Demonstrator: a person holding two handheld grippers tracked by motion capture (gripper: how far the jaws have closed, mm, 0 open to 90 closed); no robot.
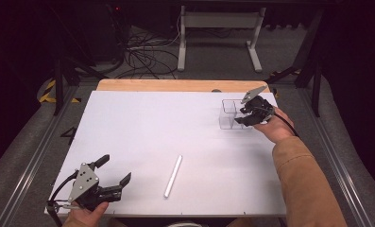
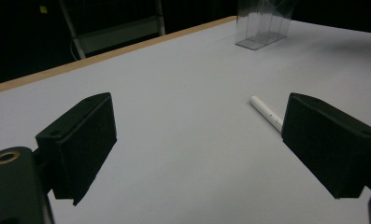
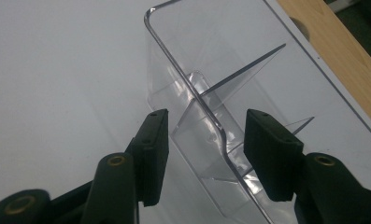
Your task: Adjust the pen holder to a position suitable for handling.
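Observation:
A clear plastic divided box stands at the far right of the white tabletop. My right gripper reaches it from the right. In the right gripper view its jaws straddle the box's near wall. One fingertip is outside and the other inside, with a gap on each side, so the right gripper is open. A white pen lies near the front centre. My left gripper rests open at the front left, with the pen just ahead of its right jaw and the box far off.
A wooden strip borders the table's far edge. Beyond it are a white desk frame and loose cables on the floor. Metal rails run along both sides of the table.

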